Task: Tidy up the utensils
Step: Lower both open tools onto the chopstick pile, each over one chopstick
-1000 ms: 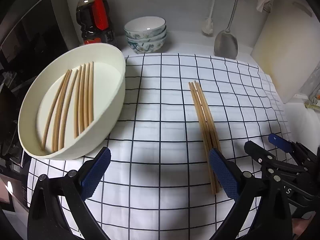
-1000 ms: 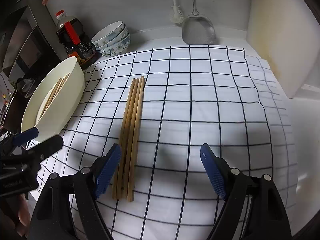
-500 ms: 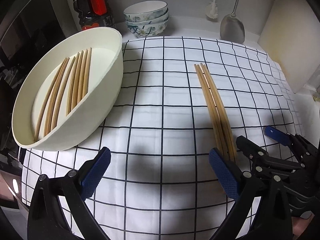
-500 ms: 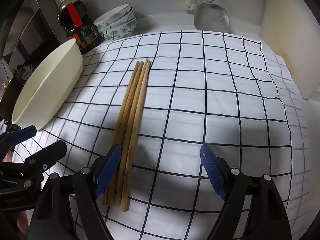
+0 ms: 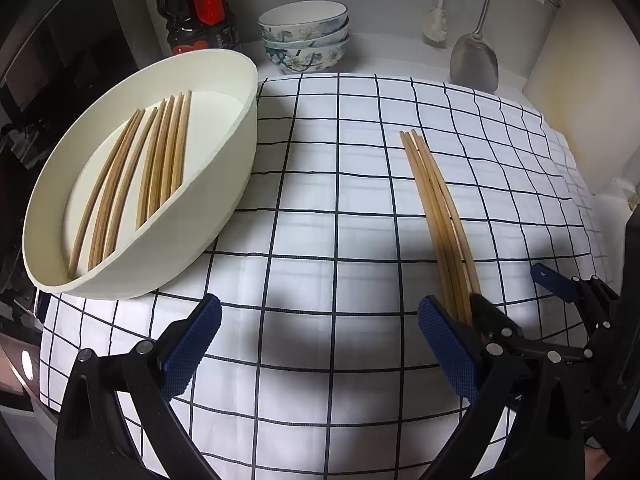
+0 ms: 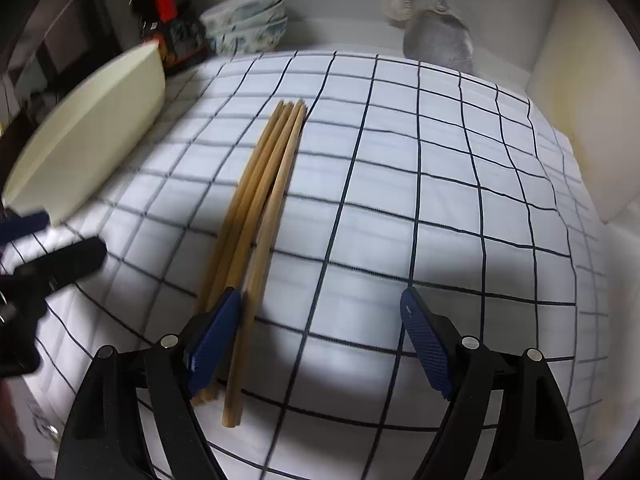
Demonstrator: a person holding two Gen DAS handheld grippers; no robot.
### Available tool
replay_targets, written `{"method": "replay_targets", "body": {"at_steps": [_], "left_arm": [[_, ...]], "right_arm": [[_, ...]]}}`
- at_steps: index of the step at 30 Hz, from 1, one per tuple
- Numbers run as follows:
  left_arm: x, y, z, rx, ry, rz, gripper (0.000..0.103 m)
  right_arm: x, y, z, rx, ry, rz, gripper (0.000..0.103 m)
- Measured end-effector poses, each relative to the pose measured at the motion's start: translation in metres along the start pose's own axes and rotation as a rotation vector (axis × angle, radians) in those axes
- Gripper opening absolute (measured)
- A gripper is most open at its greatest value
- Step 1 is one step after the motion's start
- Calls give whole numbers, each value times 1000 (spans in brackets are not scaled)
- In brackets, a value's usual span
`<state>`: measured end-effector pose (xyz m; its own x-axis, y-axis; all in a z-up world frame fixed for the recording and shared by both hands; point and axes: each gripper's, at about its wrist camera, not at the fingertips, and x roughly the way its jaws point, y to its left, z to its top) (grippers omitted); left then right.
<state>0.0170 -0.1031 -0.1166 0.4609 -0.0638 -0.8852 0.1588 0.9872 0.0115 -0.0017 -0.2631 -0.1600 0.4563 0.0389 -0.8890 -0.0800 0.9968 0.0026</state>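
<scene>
We held our right gripper [image 6: 320,332] open over the near ends of the loose chopsticks [image 6: 260,216], ready to pinch them. Our left gripper [image 5: 316,340] hung open and empty near the tub [image 5: 224,184], where the others already lay sorted.

A tight bundle of wooden chopsticks [image 5: 434,216] lies flat on the checked cloth [image 5: 328,200], well apart from more chopsticks [image 5: 136,176] lying side by side in the cream oval basin [image 5: 224,184].

Stacked bowls [image 5: 304,42] beside a dark bottle [image 5: 198,8] — metal spatula [image 5: 474,62] against the wall.
</scene>
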Motion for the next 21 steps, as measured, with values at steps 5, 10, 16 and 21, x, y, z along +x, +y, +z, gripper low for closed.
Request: {"method": "replay_targets", "body": {"at_steps": [5,10,16,21], "left_arm": [[4,-3,0,2,3,-6,97],[13,-16,2,27,7,-17,97],[31,-34,3,67,45,-38,97],[42,-40,1,69,67,-34,97]], "right_arm": [[-1,-6,-2,8,-13,-22,78],[1,-24,0,33,-24,-47,78],[-1,-47,-2,68,-27,-50,78],[-4,-53,-7,72,-32,-51,78]]}}
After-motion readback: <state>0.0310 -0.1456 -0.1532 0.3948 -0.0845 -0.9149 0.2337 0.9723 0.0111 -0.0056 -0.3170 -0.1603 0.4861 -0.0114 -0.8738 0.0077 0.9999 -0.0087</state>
